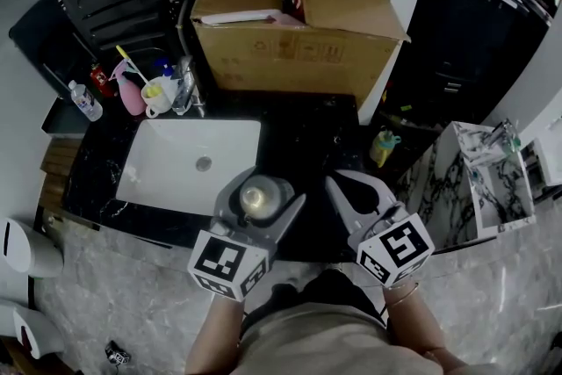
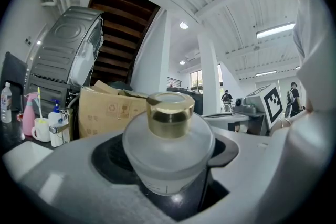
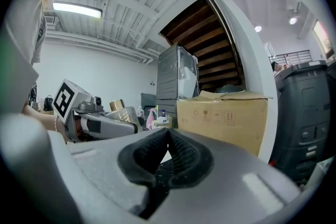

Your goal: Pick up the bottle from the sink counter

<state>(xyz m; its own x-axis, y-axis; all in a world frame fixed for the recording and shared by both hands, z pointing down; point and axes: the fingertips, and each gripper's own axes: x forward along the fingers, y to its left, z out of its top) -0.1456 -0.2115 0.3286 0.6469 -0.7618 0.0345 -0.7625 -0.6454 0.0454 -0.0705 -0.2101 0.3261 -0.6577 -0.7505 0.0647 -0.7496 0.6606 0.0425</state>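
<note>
**Grip on the bottle at the counter's front edge.** The left gripper (image 1: 262, 193) is clamped on the bottle (image 2: 168, 144), a squat frosted-glass vessel with a gold cap. Its jaws stand wide apart because the round body fills the gap between them, and the pads bear on the body's two sides below the shoulder. This leaves the cap standing free above the jaws and keeps the bottle upright. The hold looks suited to lifting, since a grip on the broad body should resist slipping better than one on the smooth cap.

The bottle sits deep between the jaws, close to their root and not at the tips. Seen from the head, it lies over the strip of dark counter (image 1: 307, 136) between the white basin (image 1: 167, 162) and the front edge, just right of the basin's front right corner. No view shows whether its base has left the stone.

The right gripper (image 3: 167, 139) has its jaws together with nothing between them. It hangs beside the left one near the front edge, apart from the bottle and apparently idle. A cardboard box (image 1: 290, 13) occupies the back of the counter.
</note>
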